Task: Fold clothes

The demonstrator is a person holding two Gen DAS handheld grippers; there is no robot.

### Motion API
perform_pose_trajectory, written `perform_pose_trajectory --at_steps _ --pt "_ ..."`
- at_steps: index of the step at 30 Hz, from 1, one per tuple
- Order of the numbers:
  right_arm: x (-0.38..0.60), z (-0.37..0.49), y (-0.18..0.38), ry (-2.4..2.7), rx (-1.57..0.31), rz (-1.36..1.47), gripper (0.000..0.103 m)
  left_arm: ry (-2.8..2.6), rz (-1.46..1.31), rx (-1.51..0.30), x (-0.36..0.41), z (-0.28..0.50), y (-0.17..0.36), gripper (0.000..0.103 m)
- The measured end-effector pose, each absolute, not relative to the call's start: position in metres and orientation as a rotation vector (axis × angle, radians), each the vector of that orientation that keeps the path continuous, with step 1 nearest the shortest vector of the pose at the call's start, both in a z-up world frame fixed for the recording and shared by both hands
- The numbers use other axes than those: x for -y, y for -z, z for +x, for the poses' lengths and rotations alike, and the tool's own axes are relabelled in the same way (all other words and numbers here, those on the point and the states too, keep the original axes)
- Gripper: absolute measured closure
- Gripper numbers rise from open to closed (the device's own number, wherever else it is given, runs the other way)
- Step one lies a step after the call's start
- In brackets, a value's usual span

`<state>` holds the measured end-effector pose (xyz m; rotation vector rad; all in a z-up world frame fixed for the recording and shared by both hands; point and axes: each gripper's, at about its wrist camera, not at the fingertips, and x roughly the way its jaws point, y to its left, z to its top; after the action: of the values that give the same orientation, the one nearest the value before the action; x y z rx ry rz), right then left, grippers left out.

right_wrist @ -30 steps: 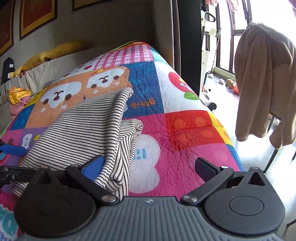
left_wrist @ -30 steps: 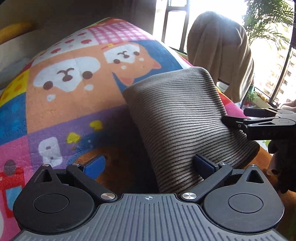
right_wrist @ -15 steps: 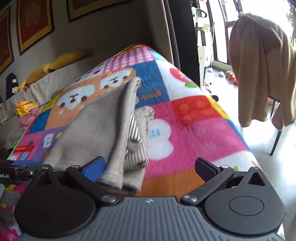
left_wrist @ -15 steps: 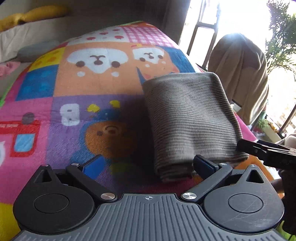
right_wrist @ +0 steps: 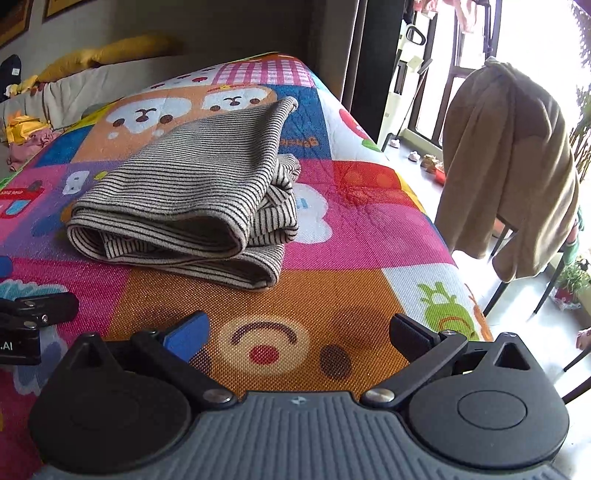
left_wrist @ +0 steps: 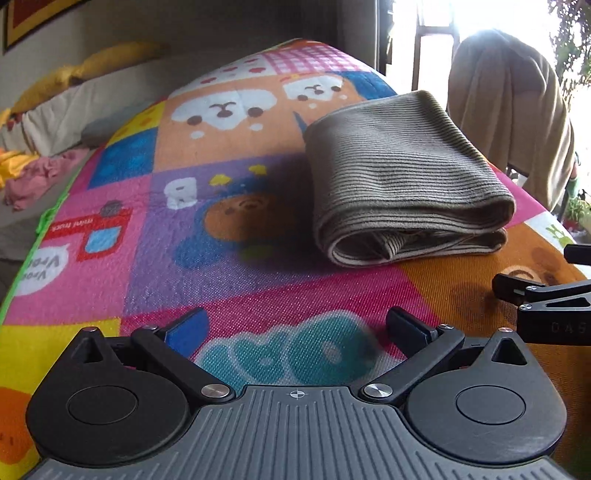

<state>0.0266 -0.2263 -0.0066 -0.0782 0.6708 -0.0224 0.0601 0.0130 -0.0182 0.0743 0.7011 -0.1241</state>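
my left claw (left_wrist: 295,326) & right claw (right_wrist: 299,330) both gape wide, holding nothing, above the cartoon play mat (right_wrist: 343,295). striped garment (right_wrist: 188,192) lies folded on the mat ahead, apart from both claws.

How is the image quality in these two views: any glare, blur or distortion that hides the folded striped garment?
Left wrist view: window blown out, washing out the brown cloth on the chair; folded striped garment sharp; mat print slightly soft near the camera. Right wrist view: window overexposed, garment crisp. Both show fisheye bowing of the mat edges.
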Motion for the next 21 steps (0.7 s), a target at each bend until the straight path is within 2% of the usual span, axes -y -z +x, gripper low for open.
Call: perform_pose_trajectory --at_steps 3,21 --pt "0.240 0.030 0.008 -0.009 -0.694 0.011 0.000 0.117 0.086 -0.697 -0.011 0.057 0.019 0.000" --pt "0.241 0.030 0.008 -0.011 -0.697 0.008 0.000 0.116 0.066 -0.701 -0.008 0.054 0.020 0.000"
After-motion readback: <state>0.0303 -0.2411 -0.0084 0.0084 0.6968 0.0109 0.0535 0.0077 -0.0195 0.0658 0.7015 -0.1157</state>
